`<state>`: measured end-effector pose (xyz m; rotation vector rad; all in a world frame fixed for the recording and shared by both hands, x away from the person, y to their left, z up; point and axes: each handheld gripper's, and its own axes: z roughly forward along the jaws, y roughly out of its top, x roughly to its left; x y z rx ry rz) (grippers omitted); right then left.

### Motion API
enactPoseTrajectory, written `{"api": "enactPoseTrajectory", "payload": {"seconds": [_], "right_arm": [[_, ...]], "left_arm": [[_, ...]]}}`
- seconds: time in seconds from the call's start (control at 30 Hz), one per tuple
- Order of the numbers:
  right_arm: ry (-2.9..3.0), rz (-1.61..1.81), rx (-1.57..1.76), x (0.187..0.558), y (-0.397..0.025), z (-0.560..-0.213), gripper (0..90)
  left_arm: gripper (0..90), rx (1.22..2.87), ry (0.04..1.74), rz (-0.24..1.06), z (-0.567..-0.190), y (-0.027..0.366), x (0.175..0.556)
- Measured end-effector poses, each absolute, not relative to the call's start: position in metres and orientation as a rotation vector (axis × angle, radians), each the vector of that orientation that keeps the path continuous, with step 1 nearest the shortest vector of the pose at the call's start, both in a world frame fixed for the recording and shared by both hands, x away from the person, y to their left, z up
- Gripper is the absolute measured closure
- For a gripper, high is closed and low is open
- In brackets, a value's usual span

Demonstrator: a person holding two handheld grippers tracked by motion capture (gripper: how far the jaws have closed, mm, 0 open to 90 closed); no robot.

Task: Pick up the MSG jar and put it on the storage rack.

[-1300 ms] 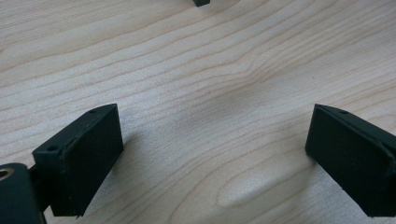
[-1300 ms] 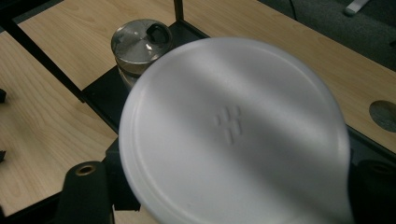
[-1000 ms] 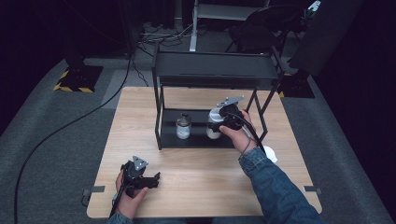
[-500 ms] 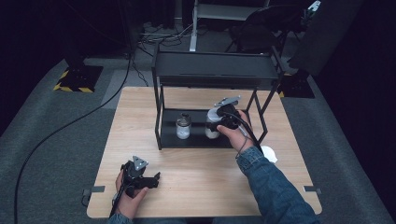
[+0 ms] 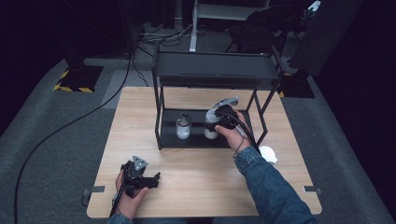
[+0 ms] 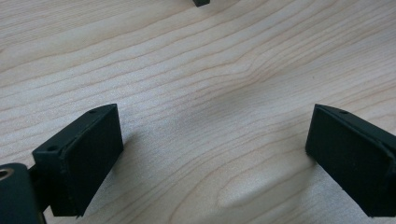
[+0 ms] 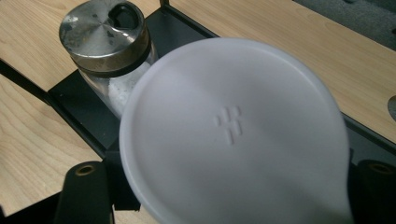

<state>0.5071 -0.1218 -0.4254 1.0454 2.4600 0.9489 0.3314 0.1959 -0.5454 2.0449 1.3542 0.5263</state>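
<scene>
Your right tool [image 5: 215,122] is clamped on a white-lidded container [image 7: 233,135] at the lower shelf of the black rack [image 5: 215,70], with a metal-capped jar [image 7: 105,35] just beyond it. Lower it level, keeping clear of that jar, before letting go. Your left tool [image 5: 152,179] rests with its jaws apart and empty on the tabletop [image 6: 210,70].

A small white round object [image 5: 268,154] lies lower right on the wooden table [image 5: 140,116]; black cables [image 5: 70,126] cross the grey floor at left.
</scene>
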Motion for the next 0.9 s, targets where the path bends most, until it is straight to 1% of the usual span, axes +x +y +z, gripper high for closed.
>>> {"api": "enactPoseTrajectory", "payload": {"seconds": [0.9], "right_arm": [[2.479, 0.925, 1.092, 0.516, -0.117, -0.441, 30.9]], "left_arm": [[3.8, 2.045, 1.354, 0.526, -0.545, 0.196, 0.331]]}}
